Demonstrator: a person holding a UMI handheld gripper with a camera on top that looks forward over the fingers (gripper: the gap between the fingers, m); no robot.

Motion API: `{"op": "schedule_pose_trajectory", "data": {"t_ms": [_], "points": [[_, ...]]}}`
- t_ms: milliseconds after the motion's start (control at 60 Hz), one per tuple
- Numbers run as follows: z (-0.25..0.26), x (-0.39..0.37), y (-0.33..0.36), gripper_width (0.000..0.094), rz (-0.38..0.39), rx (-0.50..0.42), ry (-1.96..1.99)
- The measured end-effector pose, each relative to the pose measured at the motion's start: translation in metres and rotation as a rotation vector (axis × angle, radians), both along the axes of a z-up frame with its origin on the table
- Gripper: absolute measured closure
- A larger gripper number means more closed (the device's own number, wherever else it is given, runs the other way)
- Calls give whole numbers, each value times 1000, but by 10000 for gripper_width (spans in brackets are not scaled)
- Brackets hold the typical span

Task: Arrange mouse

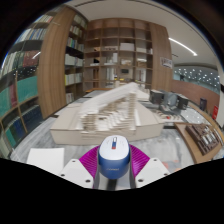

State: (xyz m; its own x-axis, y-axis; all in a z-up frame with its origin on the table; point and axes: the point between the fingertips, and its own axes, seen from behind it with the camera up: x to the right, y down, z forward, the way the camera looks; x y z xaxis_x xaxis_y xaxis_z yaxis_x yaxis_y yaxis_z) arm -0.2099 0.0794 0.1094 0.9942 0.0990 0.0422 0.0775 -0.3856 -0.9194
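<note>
A white and blue computer mouse [114, 156] with a red mark near its wheel sits between my gripper's [113, 168] two fingers. The magenta pads [88, 160] press against both of its sides. The mouse is held above the table, its nose pointing forward along the fingers. My gripper is shut on it.
A large pale wooden architectural model [108, 112] stands on the table just beyond the fingers. A white sheet [45, 158] lies to the left. Tall bookshelves [115, 55] fill the back and left walls. A desk with boxes and papers [195, 125] is at the right.
</note>
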Motion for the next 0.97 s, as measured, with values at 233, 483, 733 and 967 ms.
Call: {"op": "schedule_pose_trajectory", "data": {"t_ms": [233, 483, 733, 967], "points": [[-92, 133, -29, 536, -145, -184, 41], [-121, 139, -35, 434, -109, -247, 96], [-77, 149, -79, 105, -72, -235, 177], [-56, 209, -169, 100, -122, -202, 183]]}}
